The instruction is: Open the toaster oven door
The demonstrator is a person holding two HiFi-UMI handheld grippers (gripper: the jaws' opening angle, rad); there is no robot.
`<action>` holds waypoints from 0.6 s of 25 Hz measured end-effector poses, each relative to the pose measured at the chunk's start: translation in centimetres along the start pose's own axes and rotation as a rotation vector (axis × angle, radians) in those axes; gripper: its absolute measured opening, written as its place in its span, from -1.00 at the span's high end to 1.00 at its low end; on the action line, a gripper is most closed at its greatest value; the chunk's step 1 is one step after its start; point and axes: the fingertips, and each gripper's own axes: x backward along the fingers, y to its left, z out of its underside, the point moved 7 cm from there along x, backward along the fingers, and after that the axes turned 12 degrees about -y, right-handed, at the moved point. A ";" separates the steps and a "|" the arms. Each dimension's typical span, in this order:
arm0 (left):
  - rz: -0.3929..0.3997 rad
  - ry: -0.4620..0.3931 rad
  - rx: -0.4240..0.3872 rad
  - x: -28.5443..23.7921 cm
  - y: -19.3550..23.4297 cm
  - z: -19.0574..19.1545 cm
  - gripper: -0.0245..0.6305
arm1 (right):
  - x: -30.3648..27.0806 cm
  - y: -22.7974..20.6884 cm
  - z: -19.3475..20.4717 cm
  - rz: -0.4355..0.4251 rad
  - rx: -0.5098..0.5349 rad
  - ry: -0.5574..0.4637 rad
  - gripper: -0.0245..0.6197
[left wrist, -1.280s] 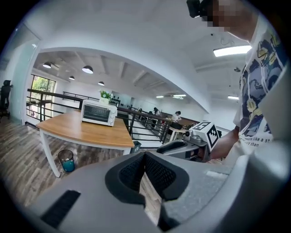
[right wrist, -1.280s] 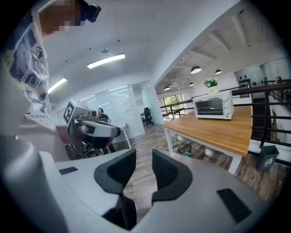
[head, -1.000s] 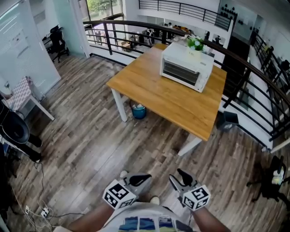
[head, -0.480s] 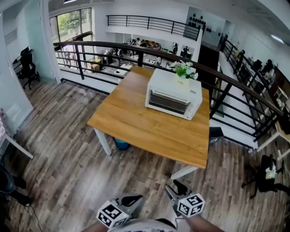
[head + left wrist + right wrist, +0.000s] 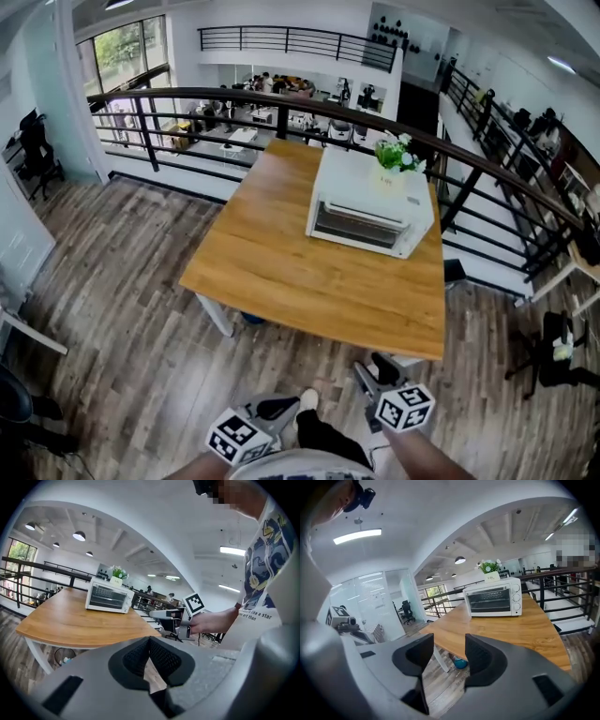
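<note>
- Standing on a grey-brown wood plank floor [image 5: 141,309], a person holds 2 grey two-jaw grippers low in front of the body, both short of a square honey-coloured wooden table w/ white legs [image 5: 281,267].
- White boxy toaster oven w/ dark glass door [image 5: 367,211] sits on the table's far half, near a black metal railing [image 5: 234,101]. Its door is closed, upright, front facing the person.
- Small green potted plant in a white pot [image 5: 396,157] shows at the oven's top rear; on it or just behind it, can't tell.
- Left gripper [image 5: 284,407]: black ribbed pads meet at the tips, nothing between them. Its own view has the oven [image 5: 108,597] far off to the upper left, and the other gripper at right.
- Right gripper [image 5: 373,367]: jaws stand apart w/ a clear gap, nothing between; they've just been opening. In its own view [image 5: 449,651] the oven [image 5: 493,597] is above and ahead, well apart from the jaws.
- Neither gripper touches table or oven.
</note>
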 end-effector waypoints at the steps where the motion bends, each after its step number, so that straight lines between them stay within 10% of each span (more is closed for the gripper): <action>1: 0.003 -0.001 -0.006 -1.0 1.1 -0.7 0.92 | -1.3 -0.9 -0.4 0.010 -0.003 -0.008 0.31; 15: -0.030 -0.029 -0.061 -13.9 11.4 -10.2 0.92 | -17.9 -11.8 -8.9 0.021 0.000 -0.093 0.26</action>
